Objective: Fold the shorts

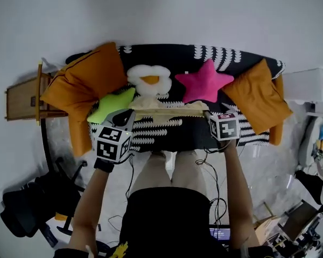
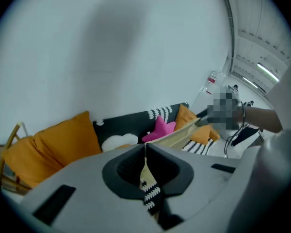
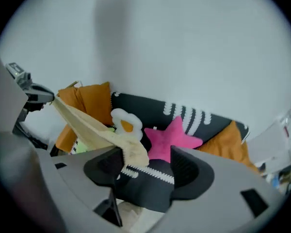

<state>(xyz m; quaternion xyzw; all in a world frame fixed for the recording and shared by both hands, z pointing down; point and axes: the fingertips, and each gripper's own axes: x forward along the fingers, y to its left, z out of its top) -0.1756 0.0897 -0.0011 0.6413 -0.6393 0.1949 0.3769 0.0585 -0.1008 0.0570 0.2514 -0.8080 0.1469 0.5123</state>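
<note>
Two hand-held tools are hovering in front of the dark patterned sofa [image 1: 177, 55]. The pale yellow shorts [image 1: 167, 110] are stretching between them as a narrow band, up off the seat. The left gripper [image 1: 130, 112] is pressing its jaws together on one end of the shorts [image 2: 145, 171], pinching a thin fold of cloth. The right gripper [image 1: 207, 112] is standing with its jaws spread apart. The other end of the shorts [image 3: 94, 127] is bunching against the jaw on the side nearer the left gripper, and nothing is pressing it from the opposite jaw. Behind the band, a pink star cushion [image 1: 203, 82] and a green star cushion [image 1: 112, 105] are lying on the seat, with orange cushions [image 1: 86, 82] at both ends.
</note>
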